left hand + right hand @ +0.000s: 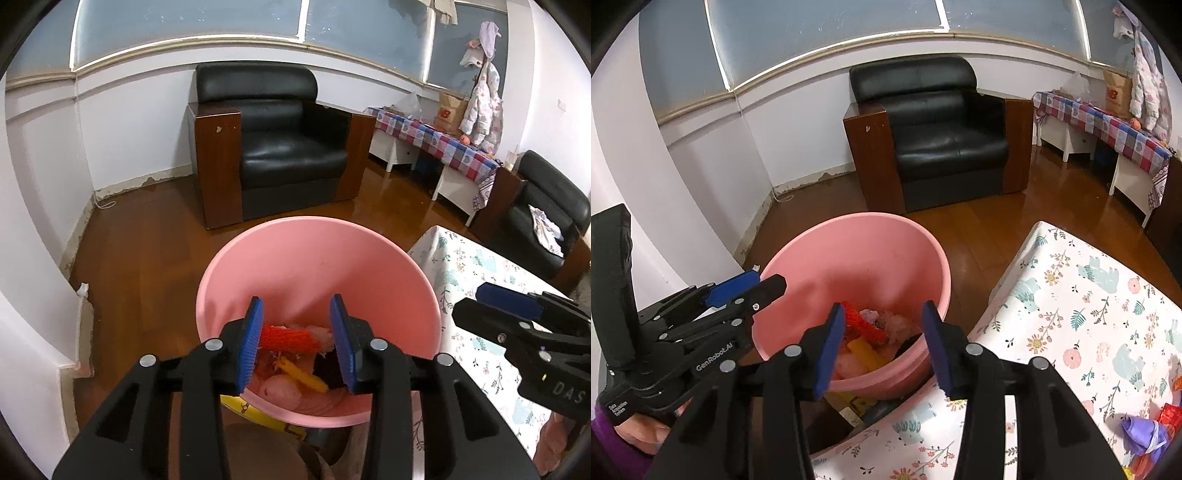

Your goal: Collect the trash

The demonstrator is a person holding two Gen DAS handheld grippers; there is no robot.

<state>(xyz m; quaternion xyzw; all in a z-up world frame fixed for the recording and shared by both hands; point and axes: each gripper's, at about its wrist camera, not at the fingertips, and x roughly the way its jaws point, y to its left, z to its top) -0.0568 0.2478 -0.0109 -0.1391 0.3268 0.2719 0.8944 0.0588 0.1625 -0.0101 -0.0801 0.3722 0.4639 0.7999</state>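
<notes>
Wooden floor (147,236) ran to a black armchair (273,140) against the white wall, with a checked-cloth side table (436,136) off to the right. Left wrist view: left tool (297,343) hung over the pink bin (317,258), blue pads spread apart, nothing between them. Trash lay at the bin bottom: a red mesh piece (288,338), a yellow strip (303,376), pale crumpled bits. Right tool (491,306) showed side-on at the right, over the floral-cloth bench (472,266).

Right wrist view: right tool (882,343) sat over the bin's (857,258) near rim at the bench (1071,314) edge, pads spread, empty. Left tool (746,286) was at the left by the bin rim. More trash remained on the bench at the lower right: a purple wrapper (1143,434) and red scraps (1169,415).
</notes>
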